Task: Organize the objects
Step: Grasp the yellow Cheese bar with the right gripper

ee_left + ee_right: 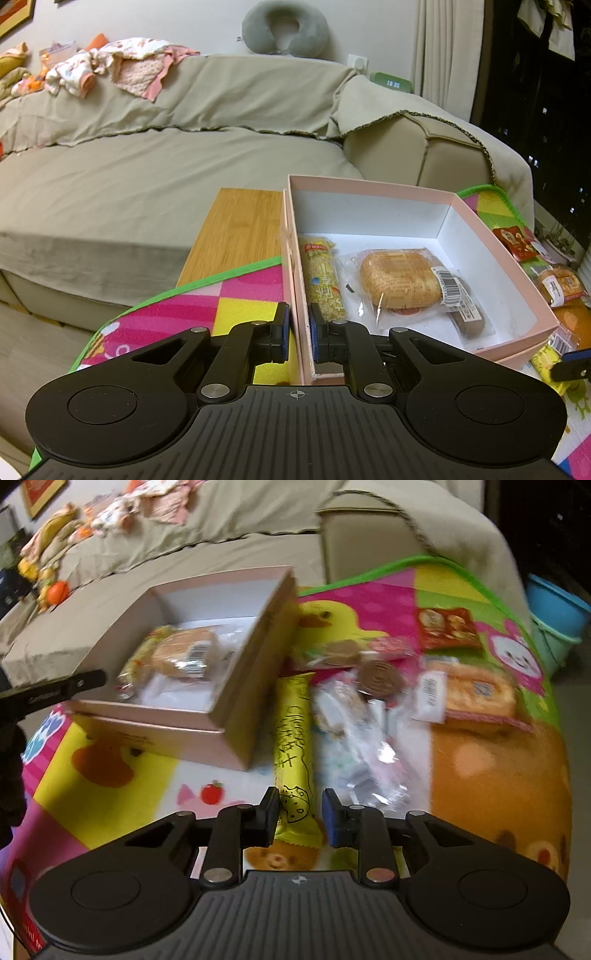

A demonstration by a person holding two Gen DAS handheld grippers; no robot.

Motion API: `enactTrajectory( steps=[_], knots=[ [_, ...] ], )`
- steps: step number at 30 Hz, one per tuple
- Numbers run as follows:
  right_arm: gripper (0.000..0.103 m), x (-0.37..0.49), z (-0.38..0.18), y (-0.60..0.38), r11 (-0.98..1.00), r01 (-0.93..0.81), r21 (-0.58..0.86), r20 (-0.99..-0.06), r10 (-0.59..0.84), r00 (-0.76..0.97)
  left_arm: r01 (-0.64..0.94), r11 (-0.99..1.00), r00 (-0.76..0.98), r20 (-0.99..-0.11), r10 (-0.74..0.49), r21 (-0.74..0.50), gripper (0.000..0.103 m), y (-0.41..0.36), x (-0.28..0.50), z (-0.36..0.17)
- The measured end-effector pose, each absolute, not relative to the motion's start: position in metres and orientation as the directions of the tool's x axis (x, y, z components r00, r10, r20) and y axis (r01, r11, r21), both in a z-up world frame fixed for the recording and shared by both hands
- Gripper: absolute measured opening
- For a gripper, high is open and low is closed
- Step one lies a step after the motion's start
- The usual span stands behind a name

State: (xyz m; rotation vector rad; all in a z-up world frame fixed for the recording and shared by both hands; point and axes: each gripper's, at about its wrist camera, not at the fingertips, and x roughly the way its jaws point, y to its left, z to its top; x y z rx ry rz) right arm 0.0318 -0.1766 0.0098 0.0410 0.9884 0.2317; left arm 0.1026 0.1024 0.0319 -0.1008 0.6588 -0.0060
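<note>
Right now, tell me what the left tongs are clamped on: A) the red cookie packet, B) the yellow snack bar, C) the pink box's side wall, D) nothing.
C: the left tongs pinch the side wall of the pink box, one pad on each face.

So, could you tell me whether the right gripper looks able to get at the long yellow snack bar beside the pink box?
Probably yes: the right gripper already straddles the near end of the yellow snack bar, nothing lies over that end, and the pink box sits clear to one side.
</note>
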Motion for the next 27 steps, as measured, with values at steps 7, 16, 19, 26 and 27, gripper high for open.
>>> enactTrajectory(
  steps=[7,16,19,26,27],
  knots=[
    [0.024,0.023,0.009,-0.182,0.983,-0.168,0.074,-0.813,0.157,0.560,-0.026,0.995,0.790,-0.611,-0.037,-0.094,0.012,0.102,0.103,0.032],
    [0.025,0.037,0.005,-0.149,0.967,-0.257,0.004,-0.780,0.164,0.604,-0.025,0.995,0.790,-0.612,-0.037,-0.093,0.012,0.103,0.102,0.032],
    [0.025,0.045,0.000,-0.143,0.963,-0.269,0.019,-0.784,0.181,0.593,-0.024,0.995,0.790,-0.612,-0.038,-0.093,0.012,0.103,0.102,0.032],
    [0.023,0.044,0.000,-0.143,0.963,-0.265,0.057,-0.791,0.205,0.576,-0.025,0.995,0.790,-0.612,-0.037,-0.093,0.012,0.103,0.102,0.032],
    [0.023,0.043,0.001,-0.144,0.963,-0.264,0.058,-0.792,0.206,0.576,-0.025,0.995,0.790,-0.612,-0.037,-0.093,0.012,0.103,0.102,0.032]
  ],
)
